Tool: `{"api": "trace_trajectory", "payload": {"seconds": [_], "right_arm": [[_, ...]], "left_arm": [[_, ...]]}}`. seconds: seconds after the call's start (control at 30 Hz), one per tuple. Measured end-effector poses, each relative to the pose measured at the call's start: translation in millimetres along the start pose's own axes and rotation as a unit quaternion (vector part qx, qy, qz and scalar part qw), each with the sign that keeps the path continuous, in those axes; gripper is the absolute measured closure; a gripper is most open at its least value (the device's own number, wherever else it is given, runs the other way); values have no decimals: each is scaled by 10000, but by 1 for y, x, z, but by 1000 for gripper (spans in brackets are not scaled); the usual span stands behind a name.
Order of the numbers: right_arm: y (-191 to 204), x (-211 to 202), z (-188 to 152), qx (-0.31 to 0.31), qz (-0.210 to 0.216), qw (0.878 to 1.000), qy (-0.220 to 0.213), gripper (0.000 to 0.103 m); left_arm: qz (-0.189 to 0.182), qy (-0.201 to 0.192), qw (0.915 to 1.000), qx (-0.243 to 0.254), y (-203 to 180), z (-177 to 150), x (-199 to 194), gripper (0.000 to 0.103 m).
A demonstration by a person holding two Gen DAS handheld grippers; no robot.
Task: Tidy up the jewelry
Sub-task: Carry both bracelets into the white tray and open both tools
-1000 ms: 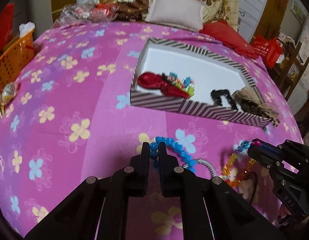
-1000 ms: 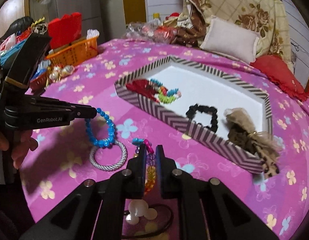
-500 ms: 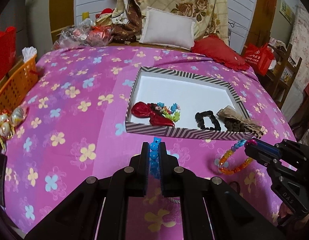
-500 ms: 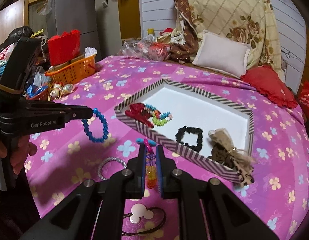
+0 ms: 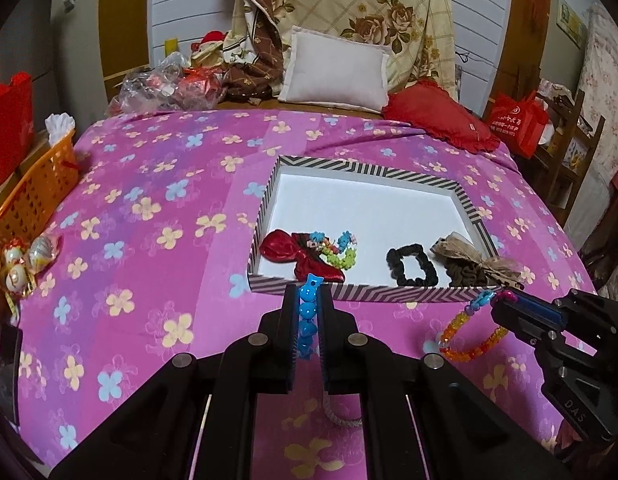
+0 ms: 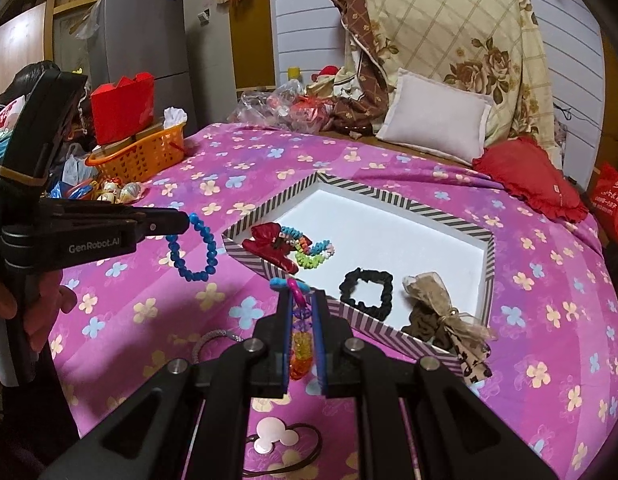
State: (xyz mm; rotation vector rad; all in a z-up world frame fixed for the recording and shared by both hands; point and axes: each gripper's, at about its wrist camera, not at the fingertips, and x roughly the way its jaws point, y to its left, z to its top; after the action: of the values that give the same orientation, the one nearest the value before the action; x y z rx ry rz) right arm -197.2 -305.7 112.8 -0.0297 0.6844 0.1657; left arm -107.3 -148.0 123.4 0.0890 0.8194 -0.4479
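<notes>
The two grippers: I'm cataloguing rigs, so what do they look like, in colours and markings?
Both are matte black plastic with silver round bolts. The left gripper carries white "GenRobot.AI" lettering on its side and a tan band on its upright handle, seen from the right wrist. The right gripper has blue inner pads and "DAS" embossed on its body.

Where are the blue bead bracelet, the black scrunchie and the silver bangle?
blue bead bracelet [image 6: 193, 250]: right wrist view, its hanging loop's lower beads.
black scrunchie [image 5: 412, 269]: left wrist view, its left band.
silver bangle [image 6: 205, 340]: right wrist view, its visible arc.
</notes>
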Motion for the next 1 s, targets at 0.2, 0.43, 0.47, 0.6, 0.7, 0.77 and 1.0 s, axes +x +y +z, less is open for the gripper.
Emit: {"api": "trace_trajectory", "payload": {"seconds": [0.2, 0.43, 0.47, 0.6, 0.7, 0.77, 1.0], "right_arm": [[-4, 0, 6, 8, -50, 10000, -34, 94], [-18, -1, 15, 90, -178, 9998, -80, 94], [-21, -1, 16, 106, -198, 9997, -81, 94], [-33, 4, 21, 204, -274, 9994, -65, 94], [-39, 10, 25, 208, -324, 9993, -33, 94], [-44, 15, 28, 247, -332, 9991, -25, 94], [-54, 32, 40, 342, -320, 9989, -12, 94]], "left_arm": [[63, -44, 10000, 48, -3, 9, 3, 103], [62, -86, 9999, -8, 0, 26, 7, 103], [71, -94, 9999, -9, 0, 29, 8, 103], [87, -88, 9999, -6, -1, 40, 14, 103], [114, -75, 9999, 30, -5, 46, 21, 103], [125, -67, 9999, 62, -9, 50, 26, 103], [129, -36, 9998, 134, -20, 61, 45, 103]]}}
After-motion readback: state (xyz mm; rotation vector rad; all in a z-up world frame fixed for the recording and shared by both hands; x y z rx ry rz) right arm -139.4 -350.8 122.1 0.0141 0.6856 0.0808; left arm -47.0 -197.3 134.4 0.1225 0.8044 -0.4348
